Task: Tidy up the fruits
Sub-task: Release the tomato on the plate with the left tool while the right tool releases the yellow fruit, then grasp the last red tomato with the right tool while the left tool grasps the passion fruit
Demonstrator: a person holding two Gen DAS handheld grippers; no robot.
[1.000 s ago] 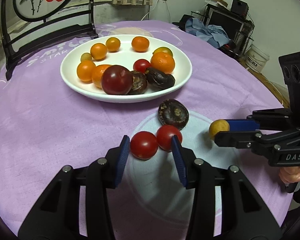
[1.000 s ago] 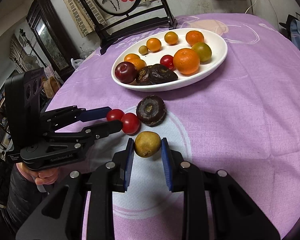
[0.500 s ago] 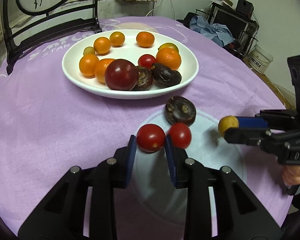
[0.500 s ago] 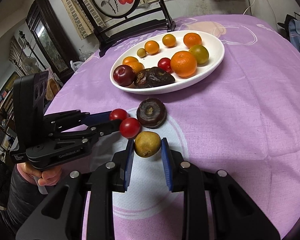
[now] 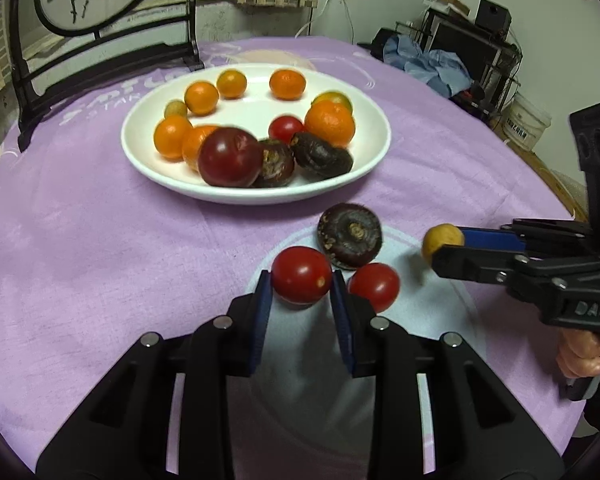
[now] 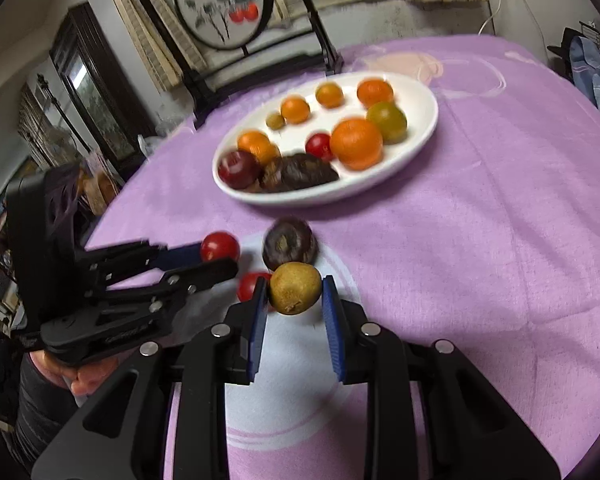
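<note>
- Left wrist view: the left gripper (image 5: 302, 285) pinches a red cherry tomato (image 5: 301, 275) between its blue pads, just in front of the white plate (image 5: 374, 160).
- A second cherry tomato (image 5: 374, 286) lies partly behind the left gripper's pad; a dark round fruit (image 5: 350, 236) sits between it and the plate.
- Right wrist view: the right gripper (image 6: 295, 294) clamps a small yellow-brown fruit (image 6: 295, 288), which hides part of the dark fruit.
- Plate fruits are blurred here: oranges (image 6: 356, 144), a dark red plum (image 6: 238, 169).
- The purple tablecloth (image 5: 80, 240) is cut off at the frame edges.
</note>
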